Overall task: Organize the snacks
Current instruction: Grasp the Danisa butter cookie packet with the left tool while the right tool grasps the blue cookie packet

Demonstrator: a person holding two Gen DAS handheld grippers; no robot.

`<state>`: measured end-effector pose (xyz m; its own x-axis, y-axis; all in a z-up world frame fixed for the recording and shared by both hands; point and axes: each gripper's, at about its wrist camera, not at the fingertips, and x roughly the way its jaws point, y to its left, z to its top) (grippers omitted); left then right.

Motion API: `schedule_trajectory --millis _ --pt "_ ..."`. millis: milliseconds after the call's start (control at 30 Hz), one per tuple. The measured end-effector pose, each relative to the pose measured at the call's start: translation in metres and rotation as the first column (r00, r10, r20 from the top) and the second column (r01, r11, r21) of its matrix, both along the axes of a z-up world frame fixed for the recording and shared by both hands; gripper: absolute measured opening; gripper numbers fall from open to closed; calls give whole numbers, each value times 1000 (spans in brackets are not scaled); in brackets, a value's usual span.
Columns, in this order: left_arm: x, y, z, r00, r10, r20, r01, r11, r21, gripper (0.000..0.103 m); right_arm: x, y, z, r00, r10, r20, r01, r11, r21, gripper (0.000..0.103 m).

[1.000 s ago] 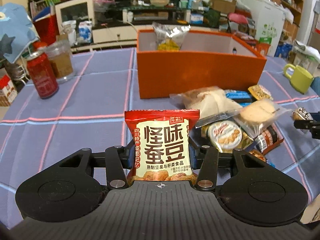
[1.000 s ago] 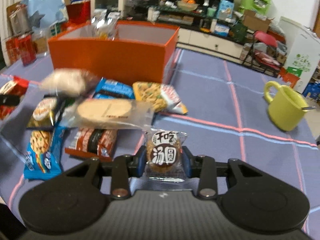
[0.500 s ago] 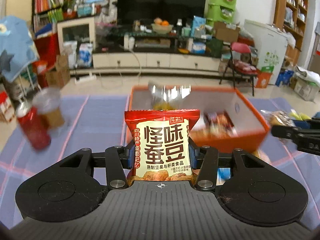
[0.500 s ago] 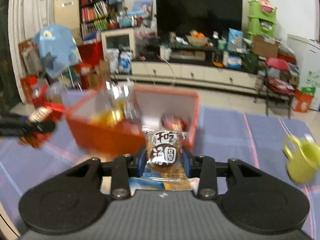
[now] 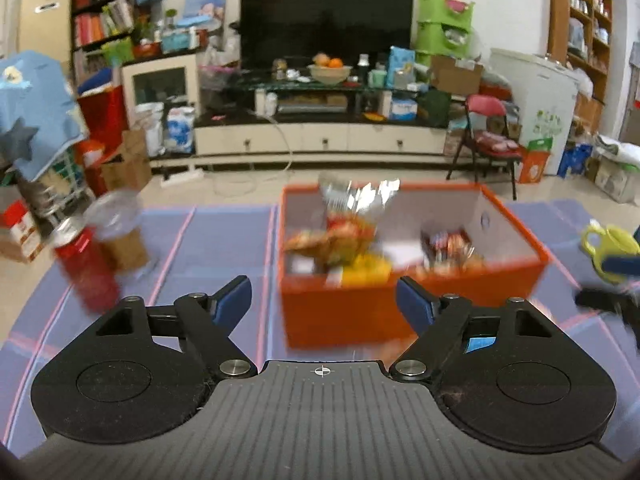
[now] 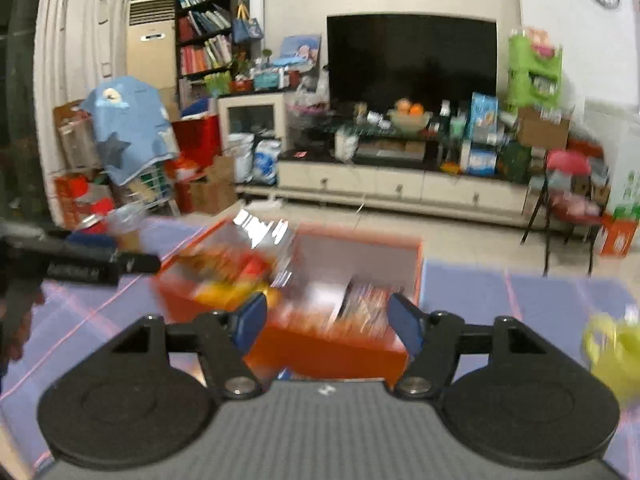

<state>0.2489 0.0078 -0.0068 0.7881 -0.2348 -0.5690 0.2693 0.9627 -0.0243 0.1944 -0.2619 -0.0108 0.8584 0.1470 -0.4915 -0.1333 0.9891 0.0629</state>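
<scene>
Two hand-held grippers, both spread and opening, nothing between the jaws of either. Left hand-held gripper [image 5: 323, 300] poised just short of the orange box [image 5: 400, 312], aimed down over its near wall; right hand-held gripper [image 6: 327, 322] likewise at the near corner of the orange box [image 6: 332, 348], a little to the right. Neither clearly nearer; both hard against the near side. Inside the box, blurred: yellow and red snack packets [image 5: 340, 248] toward its left end, a foil bag [image 5: 356, 196] upright at its far wall, a darker packet [image 5: 448, 248] toward its right end. Box long axis crosswise to both grippers. Further snacks likely on the table nearer than the box, hidden below both views. Left of the box, a red can [image 5: 88, 268]; right, a green mug [image 5: 608, 252].
</scene>
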Motion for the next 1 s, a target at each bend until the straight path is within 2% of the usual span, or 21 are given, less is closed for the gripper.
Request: schedule_trajectory --millis 100,200,300,367,433,600,700,767,833,867,1000 --pt "-36 13 -14 999 22 -29 -22 1000 -2 60 -60 22 -24 999 35 -42 -36 999 -21 73" --pt "-56 16 -29 999 6 -36 -4 999 40 60 -98 51 -46 993 92 -75 -97 993 -63 85" --pt "-65 18 -45 998 -35 -52 38 998 56 60 -106 76 -59 980 180 -82 -189 975 -120 92" --pt "-66 17 -54 997 -51 -64 56 995 82 60 -99 87 -67 975 199 -96 -212 966 -148 92" --pt "-63 16 -61 994 -73 -80 81 991 105 59 -91 93 -74 974 193 -120 -208 969 -131 92" --pt "-49 21 -61 991 -88 -103 96 993 72 59 -72 107 -94 963 191 -189 -220 964 -148 82" --pt "-49 21 -63 989 -99 -107 109 991 83 60 -61 105 -103 951 187 -248 -217 971 -98 71" --pt "-48 21 -66 988 -102 -116 113 989 92 61 -57 103 -110 941 183 -285 -216 973 -86 69" --pt "-47 19 -69 986 -105 -129 118 988 97 62 -58 102 -114 938 172 -302 -210 973 -98 60" --pt "-47 17 -70 984 -112 -136 126 987 100 62 -59 100 -113 940 163 -301 -199 976 -91 50" --pt "-50 5 -77 975 -160 -151 178 977 115 63 -66 93 -110 941 145 -306 -183 978 -100 47"
